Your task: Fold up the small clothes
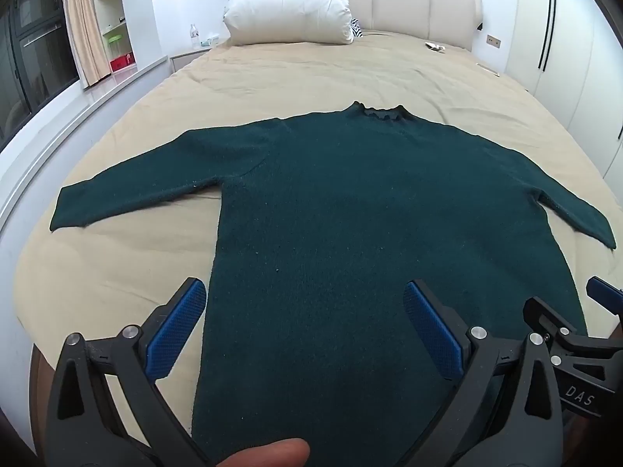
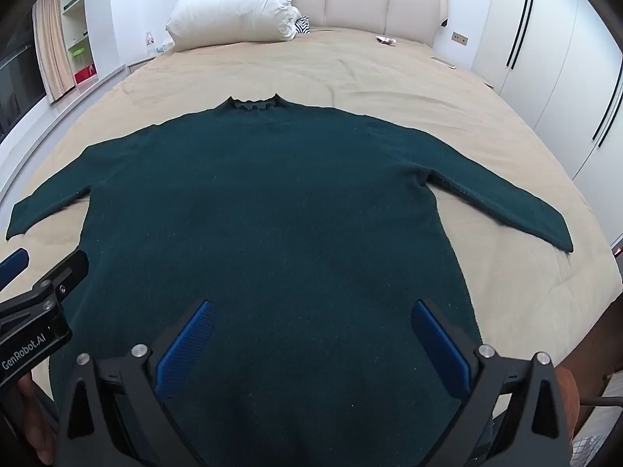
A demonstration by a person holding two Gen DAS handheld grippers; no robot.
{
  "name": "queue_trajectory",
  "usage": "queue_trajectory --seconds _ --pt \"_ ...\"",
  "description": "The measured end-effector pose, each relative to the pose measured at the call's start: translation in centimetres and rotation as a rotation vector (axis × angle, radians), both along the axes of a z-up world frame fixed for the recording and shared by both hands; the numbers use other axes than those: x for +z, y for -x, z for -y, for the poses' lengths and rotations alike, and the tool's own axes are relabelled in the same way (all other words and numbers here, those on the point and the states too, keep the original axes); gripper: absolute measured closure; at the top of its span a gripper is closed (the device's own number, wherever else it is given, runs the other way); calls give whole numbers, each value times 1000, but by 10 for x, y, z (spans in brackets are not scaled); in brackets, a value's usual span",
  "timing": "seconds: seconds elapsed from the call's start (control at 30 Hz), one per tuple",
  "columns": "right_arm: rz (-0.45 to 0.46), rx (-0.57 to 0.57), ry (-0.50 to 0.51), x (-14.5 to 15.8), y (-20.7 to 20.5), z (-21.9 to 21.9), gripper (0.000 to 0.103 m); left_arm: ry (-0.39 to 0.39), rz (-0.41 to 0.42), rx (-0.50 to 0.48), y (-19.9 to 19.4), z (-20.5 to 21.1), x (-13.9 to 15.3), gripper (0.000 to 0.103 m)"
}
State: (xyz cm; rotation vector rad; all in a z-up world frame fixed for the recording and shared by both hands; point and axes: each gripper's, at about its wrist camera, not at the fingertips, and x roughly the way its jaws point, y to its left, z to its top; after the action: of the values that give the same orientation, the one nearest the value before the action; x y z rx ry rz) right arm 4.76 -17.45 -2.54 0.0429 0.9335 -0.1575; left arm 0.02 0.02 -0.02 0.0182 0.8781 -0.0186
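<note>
One dark green sweater (image 1: 350,210) lies flat and face down across the middle of the frame on the tan bed (image 1: 155,89), both sleeves spread, collar toward the one white pillow (image 1: 290,6) at upper centre. It looks a soft, limp, fairly light knit that would sag, so pinch a cuff or hem corner. Lower left, the left gripper (image 1: 303,334) has its fingers apart, holding nothing; the right gripper (image 2: 311,350), lower centre of its own view, likewise.
</note>
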Motion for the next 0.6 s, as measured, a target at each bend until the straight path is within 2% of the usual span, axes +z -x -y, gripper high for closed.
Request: queue_trajectory --seconds 0.6 --pt "-1 1 4 -1 1 1 0 -6 -2 1 4 6 -4 0"
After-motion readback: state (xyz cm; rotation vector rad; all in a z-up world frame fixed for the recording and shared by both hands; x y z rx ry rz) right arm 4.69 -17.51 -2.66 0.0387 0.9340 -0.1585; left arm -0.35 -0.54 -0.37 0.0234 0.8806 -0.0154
